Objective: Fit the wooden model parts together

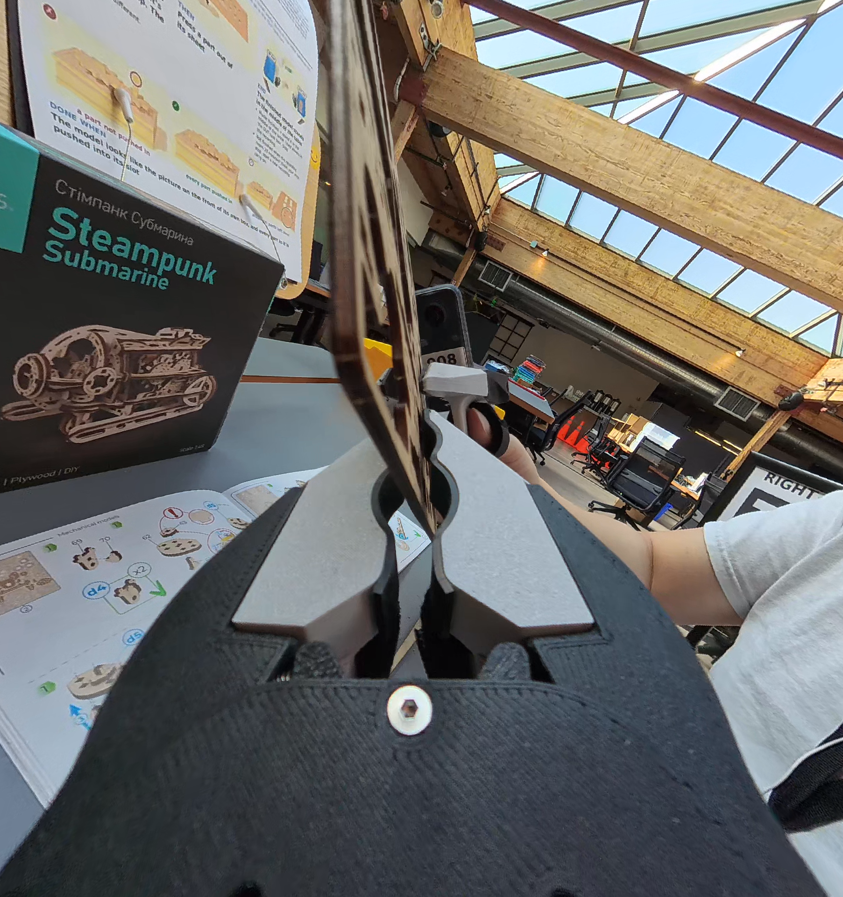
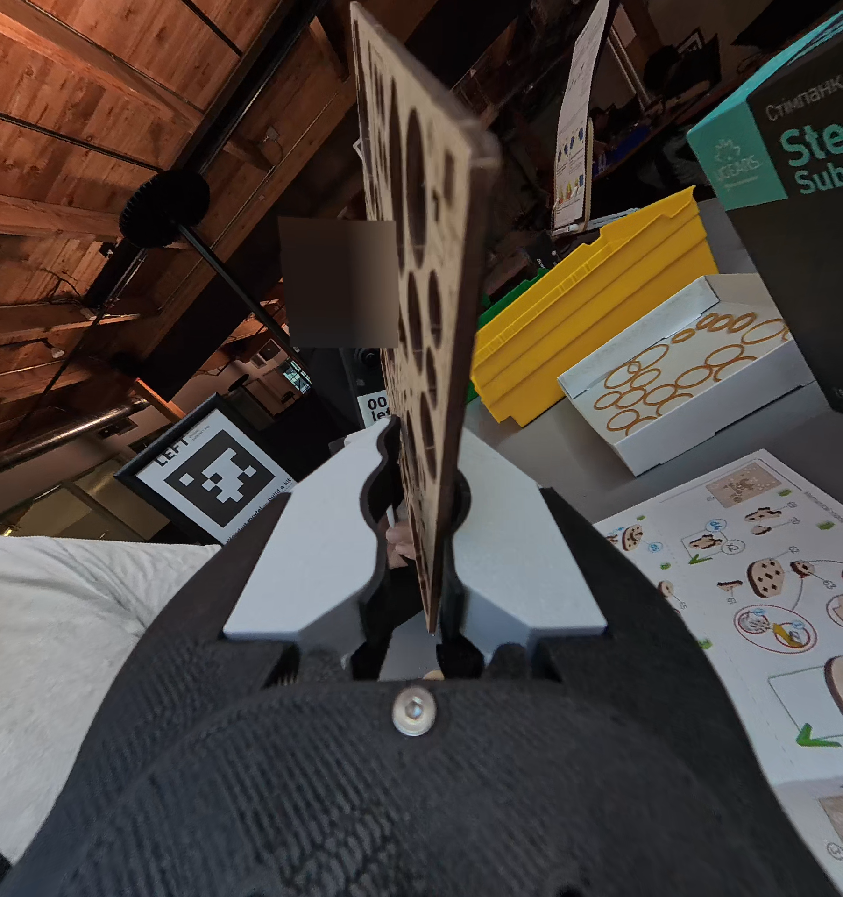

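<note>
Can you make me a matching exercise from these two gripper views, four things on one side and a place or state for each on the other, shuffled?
Things:
1. plywood sheet
2. wooden rings
3. yellow bin
4. instruction booklet

Places or states:
A. lying open on the grey table
B. clamped upright between gripper fingers
C. scattered in a white tray
D. behind the white tray

Pairs: 1-B, 2-C, 3-D, 4-A

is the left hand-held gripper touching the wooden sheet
Touching. In the left wrist view, the left hand-held gripper pinches the wooden sheet edge between its fingers.
</note>
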{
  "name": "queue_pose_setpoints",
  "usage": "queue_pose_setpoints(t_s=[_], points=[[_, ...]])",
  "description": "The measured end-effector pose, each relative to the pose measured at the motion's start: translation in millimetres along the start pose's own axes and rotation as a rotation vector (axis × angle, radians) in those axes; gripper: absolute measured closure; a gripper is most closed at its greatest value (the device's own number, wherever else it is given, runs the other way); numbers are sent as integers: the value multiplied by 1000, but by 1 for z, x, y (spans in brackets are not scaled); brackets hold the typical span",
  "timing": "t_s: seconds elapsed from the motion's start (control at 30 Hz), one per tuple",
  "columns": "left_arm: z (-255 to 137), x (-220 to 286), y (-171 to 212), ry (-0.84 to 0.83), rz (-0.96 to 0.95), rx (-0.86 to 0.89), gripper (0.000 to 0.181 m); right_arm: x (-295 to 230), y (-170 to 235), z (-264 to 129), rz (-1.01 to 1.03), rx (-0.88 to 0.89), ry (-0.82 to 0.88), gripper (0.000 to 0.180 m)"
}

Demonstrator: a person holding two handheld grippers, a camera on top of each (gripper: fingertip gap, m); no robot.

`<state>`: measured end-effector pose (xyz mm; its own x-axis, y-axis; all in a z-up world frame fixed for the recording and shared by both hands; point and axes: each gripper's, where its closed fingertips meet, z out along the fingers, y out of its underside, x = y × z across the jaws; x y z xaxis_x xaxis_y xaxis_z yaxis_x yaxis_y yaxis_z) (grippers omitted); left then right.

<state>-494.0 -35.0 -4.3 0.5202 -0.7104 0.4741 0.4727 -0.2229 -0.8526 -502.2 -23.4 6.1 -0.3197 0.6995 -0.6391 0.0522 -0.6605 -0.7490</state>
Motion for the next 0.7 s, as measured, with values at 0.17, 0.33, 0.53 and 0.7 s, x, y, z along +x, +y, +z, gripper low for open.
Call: queue_pose_setpoints(t_s=[0.17, 0.33, 0.53, 0.7], points=[[0, -1, 2, -12, -1, -12, 180, 0, 2, -1, 35, 13, -22, 176], [1, 0, 1, -45, 32, 13, 180, 0, 1, -1, -22, 20, 27, 177], [2, 0, 4, -67, 65, 12, 180, 2, 3, -3, -27, -12, 56, 175], [6, 7, 0, -34, 82, 25, 181, -9, -8, -6, -9, 20, -26, 171]])
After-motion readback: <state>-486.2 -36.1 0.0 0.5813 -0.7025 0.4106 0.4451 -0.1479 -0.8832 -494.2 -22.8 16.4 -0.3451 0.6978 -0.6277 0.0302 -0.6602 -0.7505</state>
